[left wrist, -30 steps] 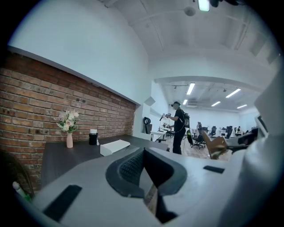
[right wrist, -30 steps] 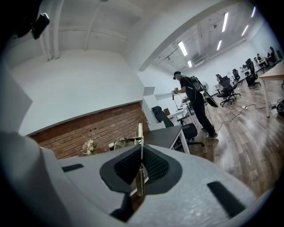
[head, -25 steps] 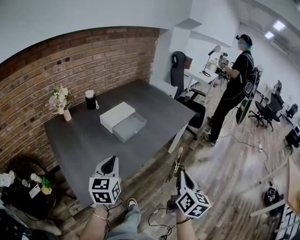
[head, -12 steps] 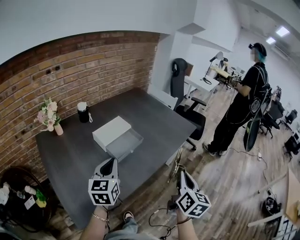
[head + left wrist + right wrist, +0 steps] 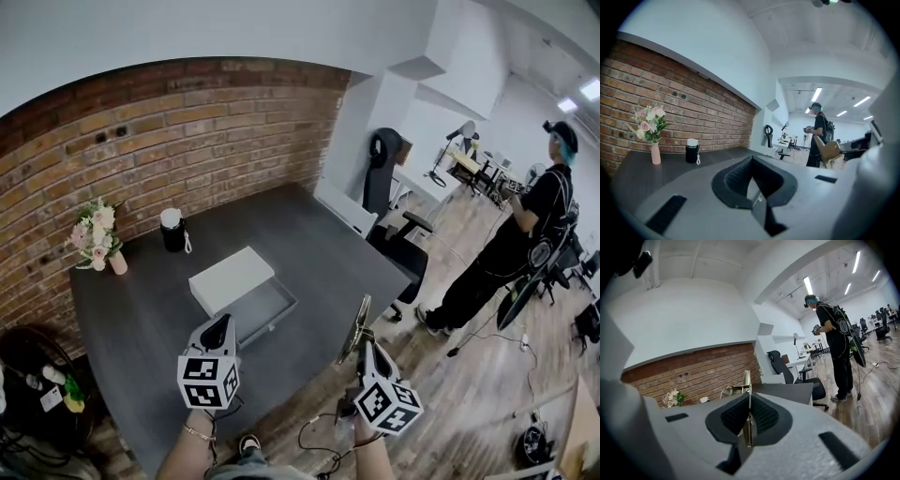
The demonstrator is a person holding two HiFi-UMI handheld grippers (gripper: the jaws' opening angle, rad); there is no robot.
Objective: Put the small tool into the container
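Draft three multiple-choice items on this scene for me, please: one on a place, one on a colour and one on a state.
1. Where does the vase of flowers stand?
A) in the drawer
B) on the table by the brick wall
C) on the office chair

2. What colour is the container on the table?
A) white
B) red
C) green

3. How are the right tongs?
A) open and empty
B) shut on a cup
C) shut on the small tool

Answers:
1 B, the vase sits on the tabletop beside the bricks.
2 A, its top is plain white.
3 C, the right gripper view shows the thin gold-coloured tool pinched in them.
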